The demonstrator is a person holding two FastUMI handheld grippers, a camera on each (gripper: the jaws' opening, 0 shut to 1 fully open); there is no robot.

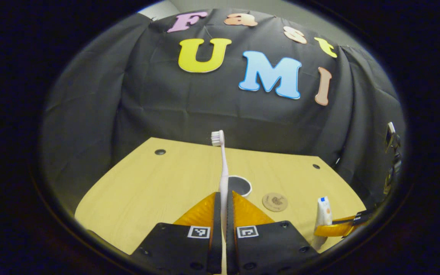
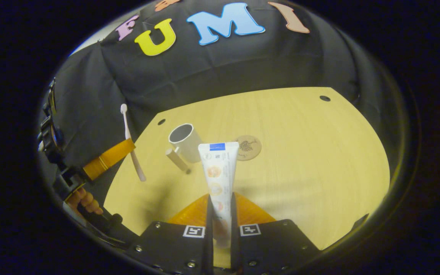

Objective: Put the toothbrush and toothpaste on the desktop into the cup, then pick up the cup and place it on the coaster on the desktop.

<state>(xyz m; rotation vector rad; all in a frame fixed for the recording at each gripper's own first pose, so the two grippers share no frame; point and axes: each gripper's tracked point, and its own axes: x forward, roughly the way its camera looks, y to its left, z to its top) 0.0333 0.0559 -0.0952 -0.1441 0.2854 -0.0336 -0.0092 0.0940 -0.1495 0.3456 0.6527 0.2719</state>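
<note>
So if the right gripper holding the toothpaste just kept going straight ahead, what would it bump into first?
Probably the cup. The right gripper holds the toothpaste pointing forward, and the cup stands just left of that line, with the coaster just right. Depth is unclear.

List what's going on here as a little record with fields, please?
left gripper: shut on toothbrush, bristles up
right gripper: shut on toothpaste, held upright
cup: on desk, nothing seen in it, handle toward camera
coaster: bare, just right of cup in the right gripper view
done so far: both items lifted, neither in cup
</note>
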